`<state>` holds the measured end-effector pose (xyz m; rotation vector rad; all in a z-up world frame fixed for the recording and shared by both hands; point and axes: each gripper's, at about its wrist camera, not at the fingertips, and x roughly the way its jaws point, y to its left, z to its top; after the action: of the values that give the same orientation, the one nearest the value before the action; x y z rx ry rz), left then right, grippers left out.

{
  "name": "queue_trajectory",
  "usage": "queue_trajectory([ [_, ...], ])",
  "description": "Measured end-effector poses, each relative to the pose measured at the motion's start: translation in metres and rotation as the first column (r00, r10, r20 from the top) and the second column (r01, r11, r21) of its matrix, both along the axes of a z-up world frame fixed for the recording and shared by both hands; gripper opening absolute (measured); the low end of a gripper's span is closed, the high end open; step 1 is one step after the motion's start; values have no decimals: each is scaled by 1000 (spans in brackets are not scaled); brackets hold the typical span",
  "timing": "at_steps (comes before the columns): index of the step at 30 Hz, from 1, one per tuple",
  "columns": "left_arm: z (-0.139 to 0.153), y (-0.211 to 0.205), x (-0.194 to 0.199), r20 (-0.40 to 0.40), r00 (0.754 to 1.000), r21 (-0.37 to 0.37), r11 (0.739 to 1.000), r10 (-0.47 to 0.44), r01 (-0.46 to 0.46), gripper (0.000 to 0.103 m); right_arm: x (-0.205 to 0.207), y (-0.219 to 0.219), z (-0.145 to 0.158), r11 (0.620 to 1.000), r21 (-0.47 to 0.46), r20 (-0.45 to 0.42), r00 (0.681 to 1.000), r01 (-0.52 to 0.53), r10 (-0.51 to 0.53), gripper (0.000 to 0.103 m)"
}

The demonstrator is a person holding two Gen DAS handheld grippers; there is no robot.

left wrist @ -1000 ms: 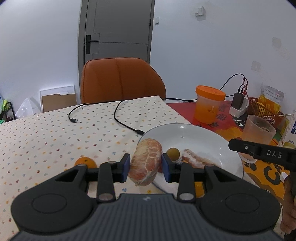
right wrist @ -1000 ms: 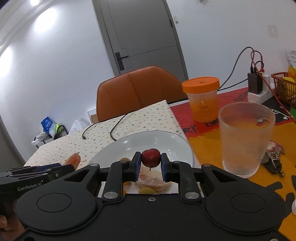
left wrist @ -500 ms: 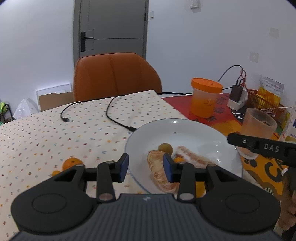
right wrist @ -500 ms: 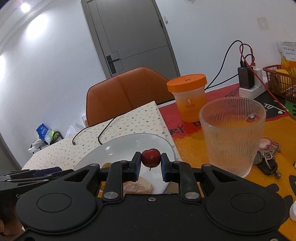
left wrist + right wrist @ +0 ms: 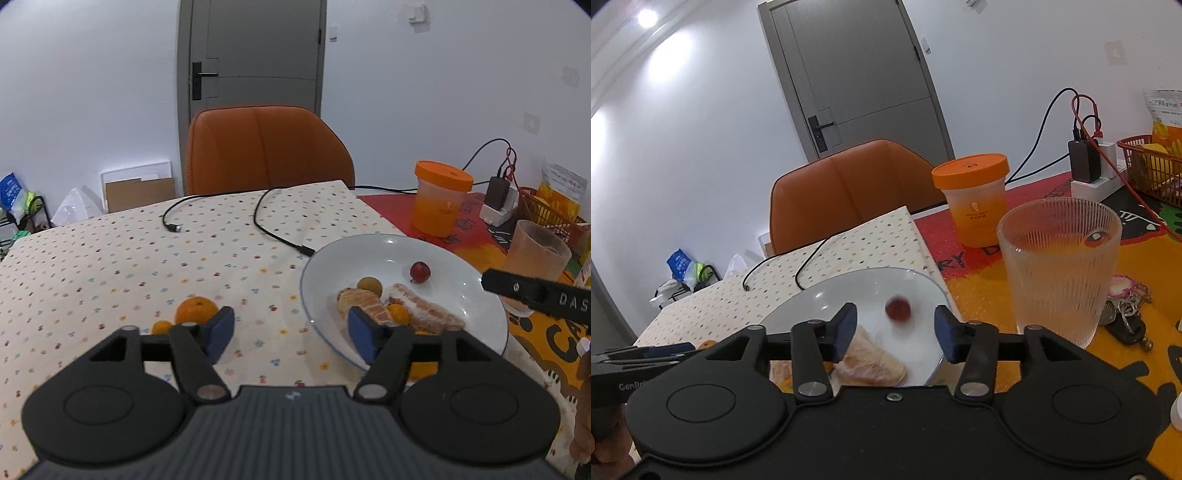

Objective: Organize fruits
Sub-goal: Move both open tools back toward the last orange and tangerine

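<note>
Both claws had let go of their fruit. The left gripper (image 5: pixel 291 334), which a second earlier had pinched a peeled citrus piece between its blue pads, stood with jaws opening and nothing between them; that peeled piece (image 5: pixel 364 304) lay on the white plate (image 5: pixel 476 291) just ahead of the right-hand pad, pale orange, streaked with white pith and partly hidden by that pad. The right gripper (image 5: pixel 892 334), which had clamped a small red fruit a second before, likewise had jaws opening, and the red fruit (image 5: pixel 898 309) sat on the plate (image 5: pixel 798 306) just beyond the gap between its pads, apart from both, blurred in that view. From the left wrist the same red fruit (image 5: pixel 420 271) showed round, dark red and glossy, farther ahead and to the right of the left claw. Beside the peeled piece lay a small olive-yellow fruit (image 5: pixel 369 285), a small orange fruit (image 5: pixel 397 314) and a second long peeled segment (image 5: pixel 424 310), touching or nearly so. Off the plate, just ahead of the left claw's left-hand pad, an orange (image 5: pixel 195 309) and a smaller orange fruit (image 5: pixel 162 326) rested on the dotted tablecloth (image 5: pixel 110 266). A ribbed glass (image 5: pixel 1058 266) stood ahead and to the right of the right claw.
</note>
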<state>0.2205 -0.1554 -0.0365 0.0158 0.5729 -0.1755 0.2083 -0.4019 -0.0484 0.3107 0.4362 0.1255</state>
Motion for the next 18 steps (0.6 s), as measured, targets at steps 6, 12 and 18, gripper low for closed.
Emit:
queue_trajectory([
  [6, 0, 14, -7, -1, 999, 10, 999, 46, -46, 83, -8, 10, -1, 1000, -2, -18, 1000, -19, 19, 55],
  [12, 1, 33, -16, 1, 996, 1, 996, 87, -87, 86, -13, 21, 3, 999, 0, -18, 999, -34, 34, 62],
  [18, -1, 55, -23, 3, 992, -4, 992, 125, -125, 87, -13, 40, 7, 997, -15, -18, 997, -73, 73, 66],
])
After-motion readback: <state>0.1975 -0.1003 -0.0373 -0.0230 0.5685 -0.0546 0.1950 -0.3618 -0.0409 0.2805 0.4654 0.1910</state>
